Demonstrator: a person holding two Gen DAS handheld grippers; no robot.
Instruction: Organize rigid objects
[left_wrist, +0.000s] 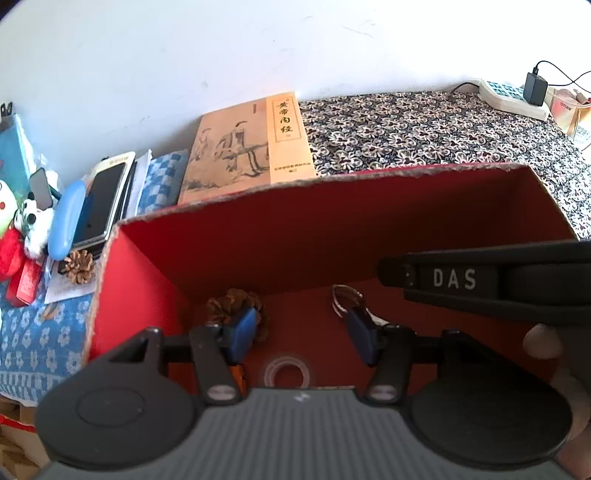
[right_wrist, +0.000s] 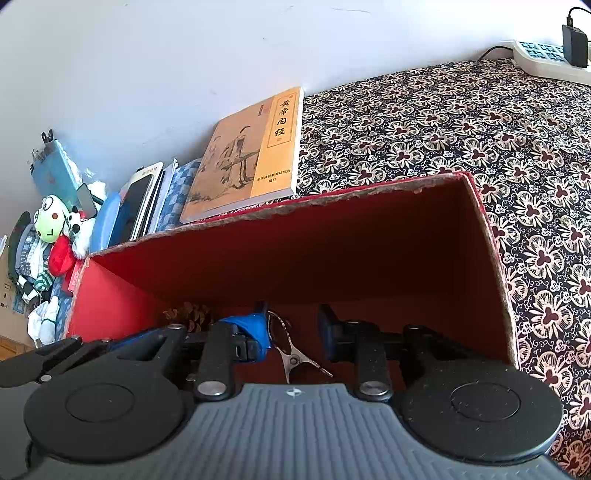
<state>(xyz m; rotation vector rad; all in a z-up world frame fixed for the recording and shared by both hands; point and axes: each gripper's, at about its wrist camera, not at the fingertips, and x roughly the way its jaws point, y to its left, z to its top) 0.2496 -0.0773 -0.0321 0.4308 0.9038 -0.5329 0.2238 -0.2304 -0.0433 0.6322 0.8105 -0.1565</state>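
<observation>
In the left wrist view, the left gripper (left_wrist: 301, 332) hangs low inside the open red cardboard box (left_wrist: 147, 288), its blue-padded fingers (left_wrist: 242, 334) spread wide with nothing between them. Just below the gap, at 6 o'clock, a clear roll of tape (left_wrist: 287, 373) lies flat on the box floor. At 10 o'clock from the gap a brown pine cone (left_wrist: 236, 304) sits in the box corner, partly hidden behind the left pad. At 1 o'clock a silver metal clip (left_wrist: 345, 295) rests on the floor near the back wall. The right gripper's black body marked DAS crosses in at 3 o'clock.

In the right wrist view, the right gripper (right_wrist: 295, 332) is also inside the box, its fingers apart and empty; the metal clip (right_wrist: 291, 350) lies on the floor between them, closer to the left pad. I cannot tell whether the pad touches it.

Outside the box at 9 o'clock a second pine cone (left_wrist: 78, 266) lies on blue patterned cloth (left_wrist: 33, 339), with a light blue oval case (left_wrist: 66, 218) and a dark-screened phone (left_wrist: 105, 199) beyond. At 12 o'clock a tan illustrated book (left_wrist: 251, 147) lies against the white wall (left_wrist: 221, 55), beside a dark floral cloth (left_wrist: 424, 129).
</observation>
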